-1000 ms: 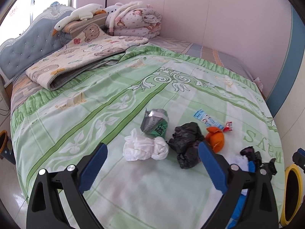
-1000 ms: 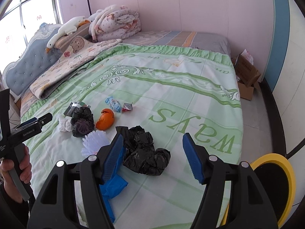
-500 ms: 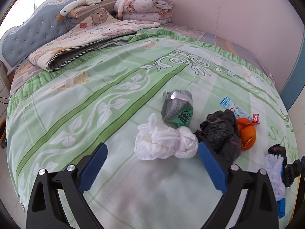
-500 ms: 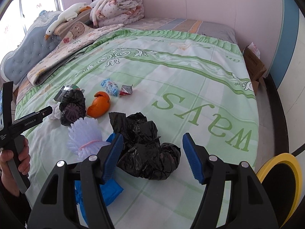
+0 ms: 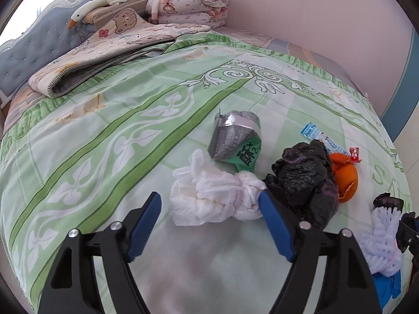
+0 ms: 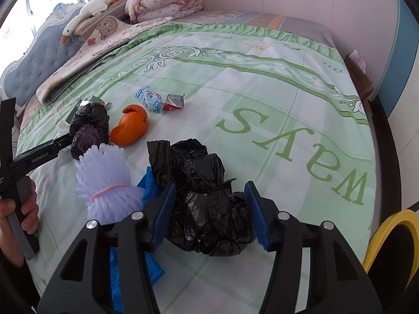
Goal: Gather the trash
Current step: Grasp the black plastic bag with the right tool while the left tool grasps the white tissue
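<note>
Blue-padded fingers of the left gripper (image 5: 209, 222) are closing around a crumpled white tissue wad (image 5: 214, 198) on the bed; the wad sits between the pads, the right pad at its edge, the left pad still apart from it. Just beyond it lies a flattened grey-and-green snack packet (image 5: 235, 141), and beside it a small crumpled black plastic bag (image 5: 305, 180) with an orange peel (image 5: 345, 178) behind.

Jaws of the right gripper (image 6: 209, 209) are closing too, straddling a larger crumpled black plastic bag (image 6: 204, 204); whether the pads press it yet I cannot tell. To its left sit a blue glove (image 6: 149, 185) and a pale lilac foam fruit net (image 6: 110, 185) tied with a pink band. Farther off lie a blue-and-white wrapper (image 6: 148, 100) and a red-and-silver wrapper (image 6: 174, 102). All rest on the green patterned bedspread (image 6: 262, 83). A yellow-rimmed bin (image 6: 390, 233) stands beside the bed.
</note>
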{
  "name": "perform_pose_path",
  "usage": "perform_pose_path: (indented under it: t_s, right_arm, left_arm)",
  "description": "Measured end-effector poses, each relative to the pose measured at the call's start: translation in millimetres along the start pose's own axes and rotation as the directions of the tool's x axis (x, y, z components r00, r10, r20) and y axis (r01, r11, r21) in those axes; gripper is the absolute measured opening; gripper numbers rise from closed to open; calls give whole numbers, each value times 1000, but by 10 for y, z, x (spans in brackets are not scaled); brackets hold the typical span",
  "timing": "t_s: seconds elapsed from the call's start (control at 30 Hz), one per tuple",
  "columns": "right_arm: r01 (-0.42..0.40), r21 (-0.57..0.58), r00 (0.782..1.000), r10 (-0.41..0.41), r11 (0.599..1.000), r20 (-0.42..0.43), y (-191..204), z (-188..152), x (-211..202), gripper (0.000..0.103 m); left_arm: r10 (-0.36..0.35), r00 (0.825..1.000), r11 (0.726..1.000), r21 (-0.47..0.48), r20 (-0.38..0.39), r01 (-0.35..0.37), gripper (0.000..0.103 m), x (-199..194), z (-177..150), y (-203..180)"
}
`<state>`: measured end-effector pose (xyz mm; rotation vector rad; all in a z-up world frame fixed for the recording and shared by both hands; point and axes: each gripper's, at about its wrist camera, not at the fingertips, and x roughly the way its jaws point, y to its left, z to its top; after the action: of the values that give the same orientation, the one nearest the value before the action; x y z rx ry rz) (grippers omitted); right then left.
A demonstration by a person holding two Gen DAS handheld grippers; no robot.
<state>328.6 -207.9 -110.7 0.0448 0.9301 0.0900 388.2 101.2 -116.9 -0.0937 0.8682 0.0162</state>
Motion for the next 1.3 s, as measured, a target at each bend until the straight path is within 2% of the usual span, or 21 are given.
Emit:
perform_pose_path:
  t_s: [0.13,0.27,0.43,0.53,0.6,1.07,1.3]
  right_arm:
    - [10,-15,1000,-10,1000,1,33,-15,53,41]
    - [18,-31,1000,-18,999,2,60,-27,80,25]
    - [31,-49,999,-30,998,21,133,-42,39,22]
    - [19,-36,1000,-18,999,19,122,-33,-6,20]
    - [17,-27,1000,-17,999,24,107,-21,-63,13]
    - [-11,-18,997,12,1000,81,69,-36,-541,12]
    - [-24,2,992,23,1000,127,-4,-75,-901,12]
  left_arm:
    - [-42,999,999,13,3,42,53,6,-19,-44]
    - [-60,998,998,19,16,60,41,-29,-34,-78]
    - [-67,998,998,13,18,67,33,-57,-46,-67]
    - [-46,999,999,14,26,46,32,-113,-46,-61]
    - [-41,999,999,12,30,41,31,-164,-37,-44]
    - [-41,996,999,-1,83,41,31,-687,-38,38]
    - [-42,994,999,2,103,42,31,-946,-36,-60]
